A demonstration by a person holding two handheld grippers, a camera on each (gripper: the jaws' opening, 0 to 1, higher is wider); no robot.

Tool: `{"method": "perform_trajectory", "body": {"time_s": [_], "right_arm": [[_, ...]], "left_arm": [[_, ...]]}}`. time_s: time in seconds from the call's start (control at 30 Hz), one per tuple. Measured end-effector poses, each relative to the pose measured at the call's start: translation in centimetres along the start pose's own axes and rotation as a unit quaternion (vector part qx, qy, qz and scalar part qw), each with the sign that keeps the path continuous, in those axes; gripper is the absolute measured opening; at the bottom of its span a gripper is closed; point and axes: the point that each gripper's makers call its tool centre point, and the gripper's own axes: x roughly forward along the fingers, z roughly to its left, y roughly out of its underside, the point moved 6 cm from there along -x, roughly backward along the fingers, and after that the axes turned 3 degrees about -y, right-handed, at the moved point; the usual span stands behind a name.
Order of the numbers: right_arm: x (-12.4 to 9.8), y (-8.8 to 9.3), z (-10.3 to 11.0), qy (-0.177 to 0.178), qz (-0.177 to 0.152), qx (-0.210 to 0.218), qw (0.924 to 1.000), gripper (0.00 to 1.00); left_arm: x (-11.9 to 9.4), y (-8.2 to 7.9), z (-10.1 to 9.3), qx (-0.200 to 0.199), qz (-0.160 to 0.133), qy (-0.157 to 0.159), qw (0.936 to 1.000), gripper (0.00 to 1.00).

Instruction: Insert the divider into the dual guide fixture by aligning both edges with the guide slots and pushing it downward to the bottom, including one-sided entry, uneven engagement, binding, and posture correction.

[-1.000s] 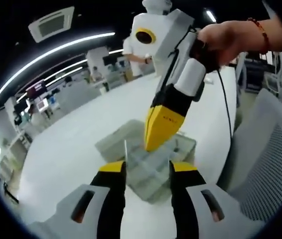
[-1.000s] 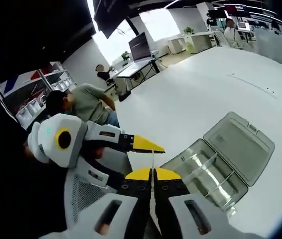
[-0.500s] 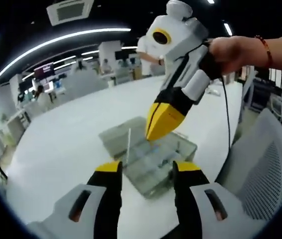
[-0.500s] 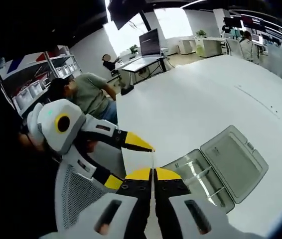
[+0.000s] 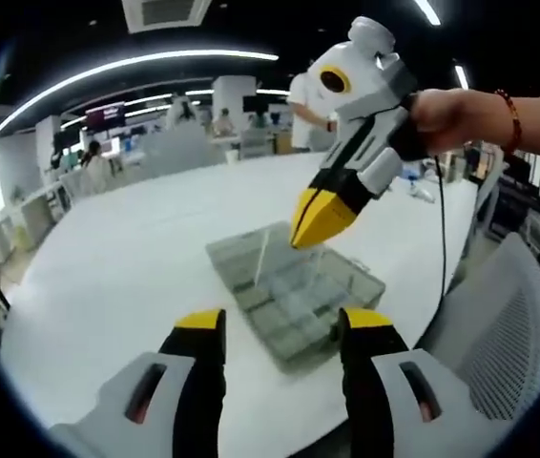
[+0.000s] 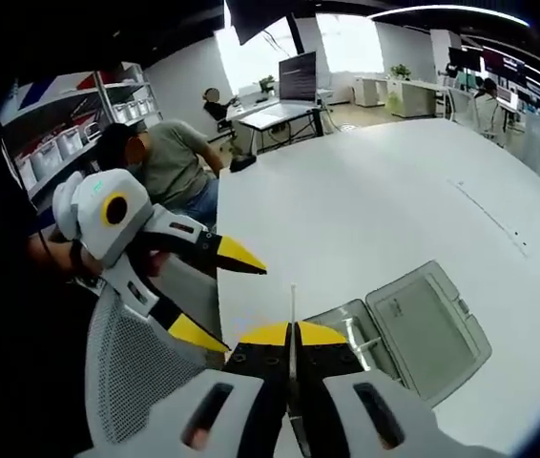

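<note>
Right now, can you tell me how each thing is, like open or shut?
Clear plastic box: open, lid folded back flat on the white table.
Divider: thin and upright, pinched in the right gripper, above the box, not in its slots.
Right gripper: shut on the divider.
Left gripper: open, holding nothing.

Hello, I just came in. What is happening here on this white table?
A person holds a gripper in each hand above a white table. The right gripper is shut on a thin clear divider, edge-on between its jaws, held in the air above an open clear plastic box. The box lid lies flat beside its compartments. The left gripper is open and holds nothing. The divider is not yet in the box.
</note>
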Motion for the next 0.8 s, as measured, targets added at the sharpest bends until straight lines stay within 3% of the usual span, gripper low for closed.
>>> {"method": "perform_trajectory", "body": {"time_s": [0.4,0.5,0.8], "right_arm": [[0.5,-0.5,-0.8,0.009,0.022,-0.054,0.9983,0.0],[0.7,-0.5,-1.1,0.01,0.026,-0.051,0.9983,0.0],[1.6,0.0,-1.2,-0.004,0.037,-0.063,0.9973,0.0]], "left_arm": [[-0.1,0.0,0.5,-0.025,-0.005,0.0,0.9997,0.53],[-0.2,-0.3,0.7,-0.034,-0.015,0.001,0.9993,0.55],[-0.1,-0.1,0.9,-0.034,-0.008,-0.001,0.9994,0.62]]}}
